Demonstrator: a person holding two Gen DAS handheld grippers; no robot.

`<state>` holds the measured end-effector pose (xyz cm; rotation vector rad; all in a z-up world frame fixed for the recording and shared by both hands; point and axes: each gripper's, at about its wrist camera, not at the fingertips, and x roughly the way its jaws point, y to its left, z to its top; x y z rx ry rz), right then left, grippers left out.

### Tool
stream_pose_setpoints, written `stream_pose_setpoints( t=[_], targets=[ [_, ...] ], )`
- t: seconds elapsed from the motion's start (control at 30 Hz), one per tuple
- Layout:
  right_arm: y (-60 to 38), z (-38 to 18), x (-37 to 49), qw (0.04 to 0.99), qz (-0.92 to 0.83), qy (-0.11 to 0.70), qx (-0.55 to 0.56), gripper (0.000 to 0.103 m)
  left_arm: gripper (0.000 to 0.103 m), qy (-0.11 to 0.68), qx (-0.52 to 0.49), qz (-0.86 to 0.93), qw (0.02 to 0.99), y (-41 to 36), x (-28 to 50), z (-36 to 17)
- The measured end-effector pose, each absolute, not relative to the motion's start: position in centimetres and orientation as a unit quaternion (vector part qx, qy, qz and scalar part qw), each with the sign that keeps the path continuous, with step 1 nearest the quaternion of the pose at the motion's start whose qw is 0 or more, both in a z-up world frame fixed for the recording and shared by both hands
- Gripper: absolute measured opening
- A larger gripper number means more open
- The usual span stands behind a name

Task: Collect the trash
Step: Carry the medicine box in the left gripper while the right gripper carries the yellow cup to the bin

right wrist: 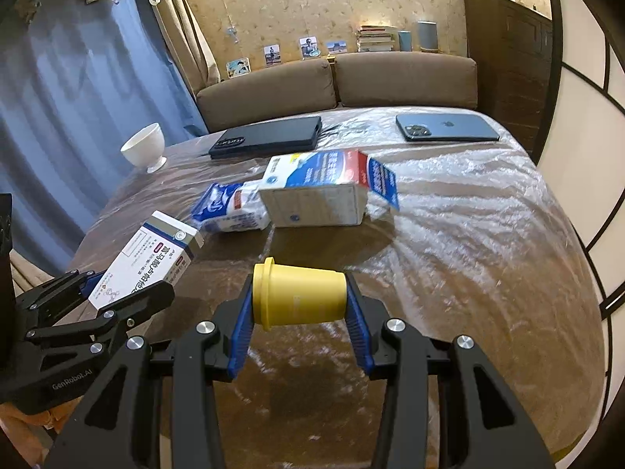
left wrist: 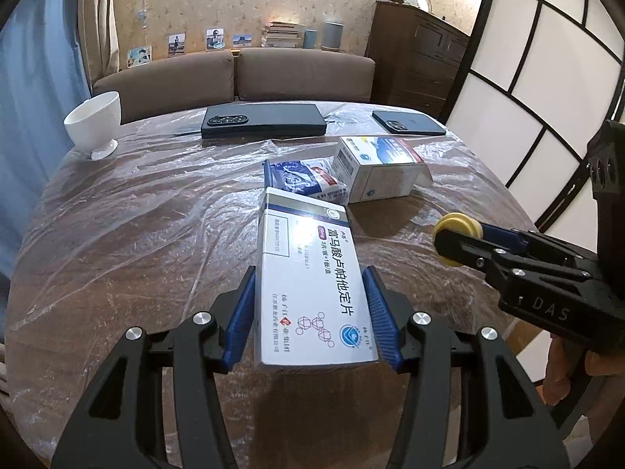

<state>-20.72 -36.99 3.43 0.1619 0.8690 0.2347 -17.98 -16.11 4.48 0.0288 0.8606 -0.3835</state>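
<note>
- While both tongs are loaded, each sits lifted off the tabletop (right wrist: 468,234), which is covered in crinkled clear plastic film.
- Left tongs (left wrist: 310,314): closed part-way on a white medicine carton (left wrist: 308,285), blue pads pressing its two long sides. Its long axis runs straight out ahead of these tongs, the far end pointing at the litter left behind.
- Right tongs (right wrist: 299,308): clamped nearly as tight as they go on a small yellow cup (right wrist: 299,295), which lies crosswise between the pads, rim toward the left pad and base toward the right.
- Just ahead of both, well beyond the tips, lie the remaining pieces: a crumpled blue-and-white packet (right wrist: 230,211) and, touching it on its right, an opened white-and-blue box (right wrist: 320,195) with its end flap hanging out on the far right side.
- That box lies with its long axis across the right tongs' line of sight; the packet sits nearer the left tongs, the box nearer the right.
- Farther out are things I would not count as trash: a dark phone (right wrist: 269,136), a blue phone (right wrist: 449,127) and a white footed bowl (right wrist: 144,148) off to the far left.
- No bin shows in either view, so where the carton and cup must go cannot be told; I judge both need dropping off before the packet and box can be taken.
</note>
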Motion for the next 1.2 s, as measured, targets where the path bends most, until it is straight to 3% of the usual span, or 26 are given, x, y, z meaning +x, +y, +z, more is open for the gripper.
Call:
stream_pose_setpoints(
  t=[1.2],
  targets=[
    [-34.4,4.2,-29.5,0.889,0.131,0.434,0.067,0.042,0.054,0.413,0.058,-0.257,0.872,-11.7,-26.7,5.3]
  ],
)
